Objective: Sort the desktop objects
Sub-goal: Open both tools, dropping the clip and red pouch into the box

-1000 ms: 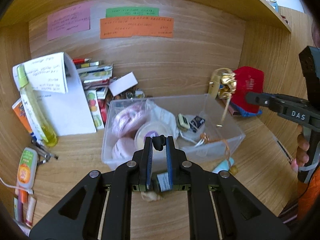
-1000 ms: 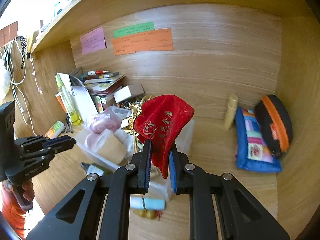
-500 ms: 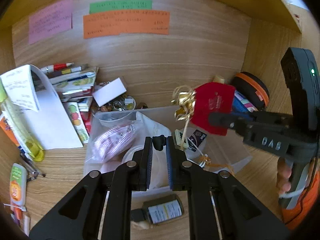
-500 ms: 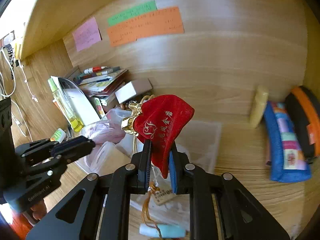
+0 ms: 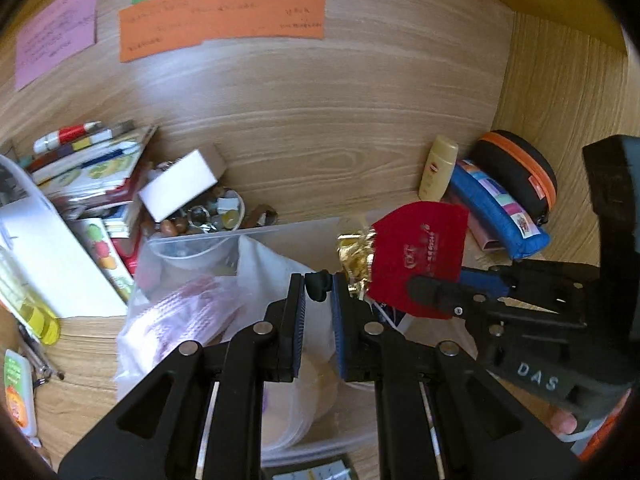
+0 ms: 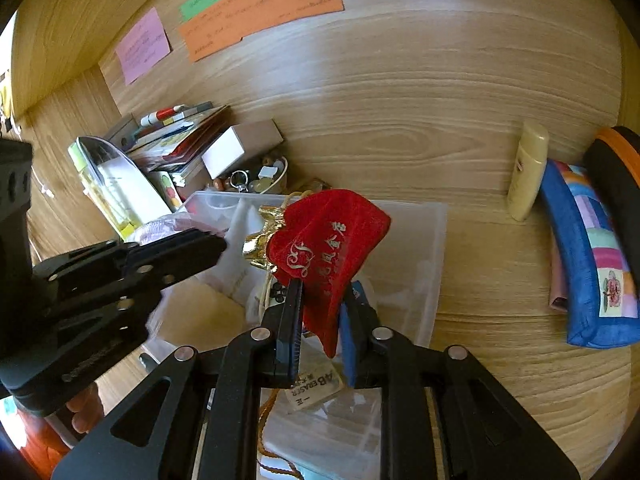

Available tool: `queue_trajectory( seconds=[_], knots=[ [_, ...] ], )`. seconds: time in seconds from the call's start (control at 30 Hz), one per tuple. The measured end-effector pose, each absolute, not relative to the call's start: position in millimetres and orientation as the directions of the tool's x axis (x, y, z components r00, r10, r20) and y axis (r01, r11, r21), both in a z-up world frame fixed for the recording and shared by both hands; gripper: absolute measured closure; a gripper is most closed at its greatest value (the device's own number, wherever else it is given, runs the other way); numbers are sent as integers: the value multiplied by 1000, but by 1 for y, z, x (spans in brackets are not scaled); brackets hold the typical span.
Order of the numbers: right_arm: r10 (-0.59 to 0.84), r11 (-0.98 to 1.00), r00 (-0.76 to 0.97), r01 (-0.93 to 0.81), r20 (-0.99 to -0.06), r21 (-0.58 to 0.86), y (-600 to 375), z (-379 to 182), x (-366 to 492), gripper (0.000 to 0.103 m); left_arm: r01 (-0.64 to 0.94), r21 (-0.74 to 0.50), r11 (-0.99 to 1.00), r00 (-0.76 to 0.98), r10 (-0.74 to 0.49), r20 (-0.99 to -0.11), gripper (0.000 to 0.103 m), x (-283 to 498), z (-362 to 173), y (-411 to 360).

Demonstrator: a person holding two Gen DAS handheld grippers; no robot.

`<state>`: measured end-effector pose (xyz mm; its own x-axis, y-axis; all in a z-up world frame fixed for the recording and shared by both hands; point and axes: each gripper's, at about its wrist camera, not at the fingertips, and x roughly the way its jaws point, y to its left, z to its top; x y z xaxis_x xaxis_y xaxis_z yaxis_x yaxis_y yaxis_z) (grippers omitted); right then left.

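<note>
Between the right tongs point(image 6: 320, 300), clamped, hangs a red pouch point(image 6: 328, 248) above the clear bin point(image 6: 436, 240); left tongs point(image 5: 318, 284) stand together, empty.

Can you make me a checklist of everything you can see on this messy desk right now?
Surface: wooden desk, boxed in by wood walls.
Job's things: red pouch with gold trim, over the clear plastic bin.
Clutter: book stack, white box, blue pencil case, black case with orange zip, cream bottle, bagged items in the bin.
Grippers: right hand-held gripper shut on the red pouch; left hand-held gripper shut, holding nothing.
Cables: nothing seen.
Surroundings: pink, green and orange paper notes on the back wall.
</note>
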<state>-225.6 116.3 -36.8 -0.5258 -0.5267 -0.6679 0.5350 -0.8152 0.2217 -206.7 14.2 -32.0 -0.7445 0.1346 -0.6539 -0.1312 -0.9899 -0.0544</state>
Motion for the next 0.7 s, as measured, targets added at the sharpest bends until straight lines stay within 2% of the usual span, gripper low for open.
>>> queue_trajectory(
  seconds=[0.5, 0.7],
  knots=[
    [-456, -844, -595, 526, -662, 108, 110, -37, -222, 83, -136, -52, -989, -727, 136, -673, 91, -216, -45, 11],
    [-435, -852, -635, 520, -639, 63, 110, -32, -216, 63, -129, -45, -991, -722, 124, -681, 91, -219, -44, 11]
  ],
)
